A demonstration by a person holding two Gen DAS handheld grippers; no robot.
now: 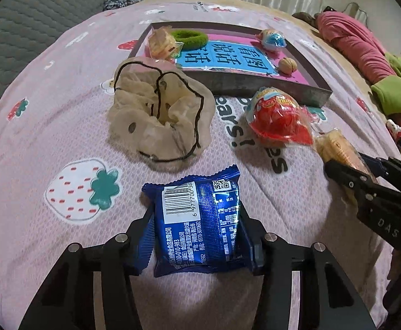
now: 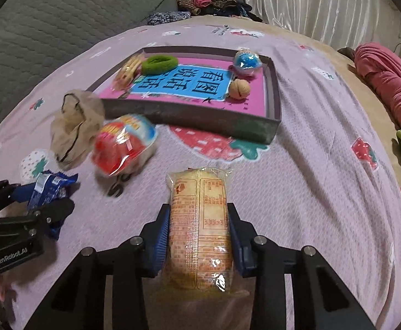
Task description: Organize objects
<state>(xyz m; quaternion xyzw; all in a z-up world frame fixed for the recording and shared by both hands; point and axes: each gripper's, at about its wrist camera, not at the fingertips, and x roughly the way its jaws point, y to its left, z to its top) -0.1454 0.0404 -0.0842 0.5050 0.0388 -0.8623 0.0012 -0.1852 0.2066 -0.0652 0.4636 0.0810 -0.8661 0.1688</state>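
Quick count around the grey tray [image 2: 189,122]: four things sit inside it on the pink-and-blue printed sheet; one fuzzy green hair tie [image 2: 159,63], one clear-wrapped cracker pack [image 2: 127,71], one round blue-and-white wrapped candy [image 2: 247,62] and one walnut [image 2: 239,88]; outside it, just in front of the tray's near wall, one crumpled beige scrunchie with black edging [image 1: 159,110] and one round red-and-blue wrapped candy [image 1: 279,117], both lying on the pink strawberry-print bedsheet [image 2: 324,165]

Two grippers, one snack each; the left gripper [image 1: 197,236] points toward the tray, level above the sheet, its black fingers clamped on both sides of a crinkly blue foil snack packet [image 1: 197,220], barcode side up; the right gripper [image 2: 199,236] also faces the tray, its blue ribbed pads [image 2: 160,242] pressed against a long clear-wrapped yellow wafer pack [image 2: 200,225] held lengthwise, tip reaching toward the tray's near wall; both packets are short of the tray, the blue one left of the yellow one; the candy looks blurred in the right view
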